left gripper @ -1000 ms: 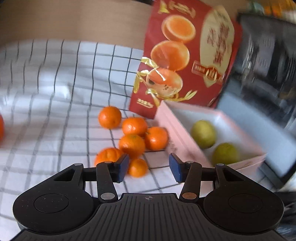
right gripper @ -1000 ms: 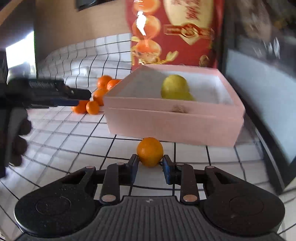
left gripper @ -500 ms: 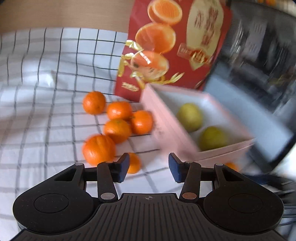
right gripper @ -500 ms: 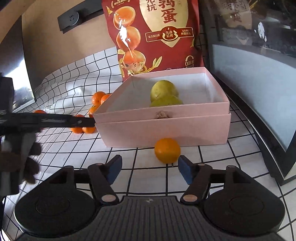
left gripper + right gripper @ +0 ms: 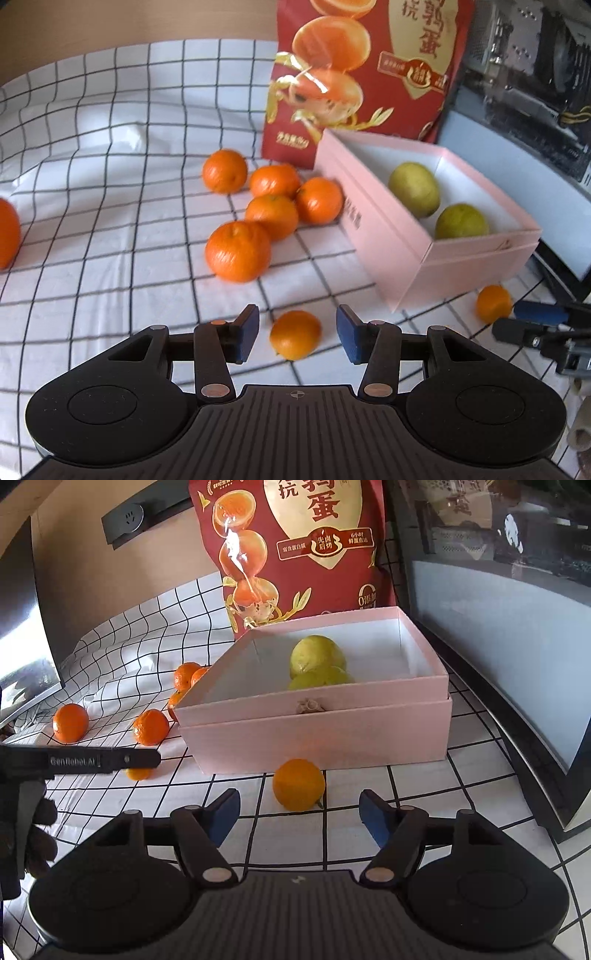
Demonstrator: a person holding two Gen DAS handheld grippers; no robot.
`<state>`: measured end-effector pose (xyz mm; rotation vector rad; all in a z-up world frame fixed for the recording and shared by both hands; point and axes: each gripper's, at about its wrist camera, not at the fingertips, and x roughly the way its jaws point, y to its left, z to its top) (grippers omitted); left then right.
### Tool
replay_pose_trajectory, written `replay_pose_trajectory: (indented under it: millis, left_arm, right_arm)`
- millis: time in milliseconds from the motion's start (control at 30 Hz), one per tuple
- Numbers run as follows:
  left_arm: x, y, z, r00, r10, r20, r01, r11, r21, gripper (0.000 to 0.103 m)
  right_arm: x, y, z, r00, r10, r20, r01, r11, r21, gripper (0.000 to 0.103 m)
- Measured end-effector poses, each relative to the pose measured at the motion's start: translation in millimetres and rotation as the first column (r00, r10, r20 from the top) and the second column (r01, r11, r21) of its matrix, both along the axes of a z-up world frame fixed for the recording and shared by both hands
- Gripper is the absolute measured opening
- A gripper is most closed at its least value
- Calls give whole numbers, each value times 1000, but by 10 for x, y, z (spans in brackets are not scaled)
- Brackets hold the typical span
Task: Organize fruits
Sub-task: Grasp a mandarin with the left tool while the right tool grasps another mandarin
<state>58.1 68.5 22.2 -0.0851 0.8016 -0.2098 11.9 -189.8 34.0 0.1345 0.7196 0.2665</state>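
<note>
My left gripper (image 5: 297, 326) hangs low over the checked cloth. A small orange (image 5: 295, 335) lies between its blue pads, which are closing and do not touch it. Beyond it sits a cluster of oranges (image 5: 271, 212), and another orange (image 5: 7, 238) lies at the far left. My right gripper (image 5: 299, 814) is opening. A loose orange (image 5: 299, 784) rests just past its fingertips, against the front of the pink box (image 5: 314, 734). Two yellow-green fruits (image 5: 317, 657) lie inside the box.
A tall red snack bag (image 5: 295, 554) stands behind the box. A dark glass-fronted appliance (image 5: 498, 627) runs along the right side. A dark panel (image 5: 22, 627) stands at the left edge. The cloth (image 5: 110, 147) to the left of the oranges is wrinkled.
The right gripper opened and released its orange, which now lies on the cloth before the box. The left gripper sank toward the small orange, which now sits between its fingers.
</note>
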Motion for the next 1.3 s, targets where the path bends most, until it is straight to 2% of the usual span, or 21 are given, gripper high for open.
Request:
replay_pose_trajectory:
  millis: [67, 167, 333, 467, 533, 700, 867, 933, 1033, 1133, 1200, 1300]
  left_arm:
    - [-57, 37, -23, 1000, 7, 5, -7, 1000, -11, 47]
    - [-171, 98, -32, 1000, 8, 20, -6, 998, -65, 34]
    - [-463, 104, 23, 997, 22, 76, -11, 989, -150, 34]
    - [-699, 56, 30, 995, 27, 101, 1, 963, -270, 34]
    - [-776, -8, 14, 994, 17, 112, 16, 956, -294, 34]
    - [-887, -135, -26, 988, 34, 149, 5, 967, -253, 34]
    - [-1021, -201, -7, 988, -8, 152, 47, 964, -261, 34]
    - [-1049, -289, 38, 987, -38, 159, 74, 972, -224, 34]
    - [-1050, -433, 80, 984, -75, 162, 101, 982, -158, 34]
    - [-1028, -522, 66, 985, -97, 146, 117, 984, -135, 34]
    - [-1021, -570, 44, 986, -103, 134, 119, 986, -117, 34]
    - [-1018, -617, 17, 987, -109, 116, 121, 988, -101, 34]
  right_arm:
    - [18, -11, -11, 1000, -1, -12, 1, 1000, 7, 72]
    - [26, -29, -14, 1000, -4, -15, 4, 1000, 15, 72]
    - [27, -10, -21, 1000, 1, -17, -1, 1000, 10, 80]
    - [34, 1, -30, 1000, 7, -20, -7, 1000, 5, 82]
    - [40, 8, -31, 1000, 11, -21, -11, 1000, 2, 83]
    - [28, 46, -15, 1000, 22, -20, -23, 999, -36, 83]
    - [-144, 40, 44, 994, 110, 6, -108, 985, -131, 82]
    - [-161, -10, 64, 993, 119, 7, -116, 980, -163, 82]
    - [-34, -94, 64, 992, 118, -37, -122, 984, -128, 81]
    - [141, -102, 50, 991, 117, -61, -123, 987, -100, 69]
    - [234, -60, 30, 991, 119, -63, -125, 986, -110, 59]
    - [311, 42, -2, 990, 133, -48, -139, 979, -152, 52]
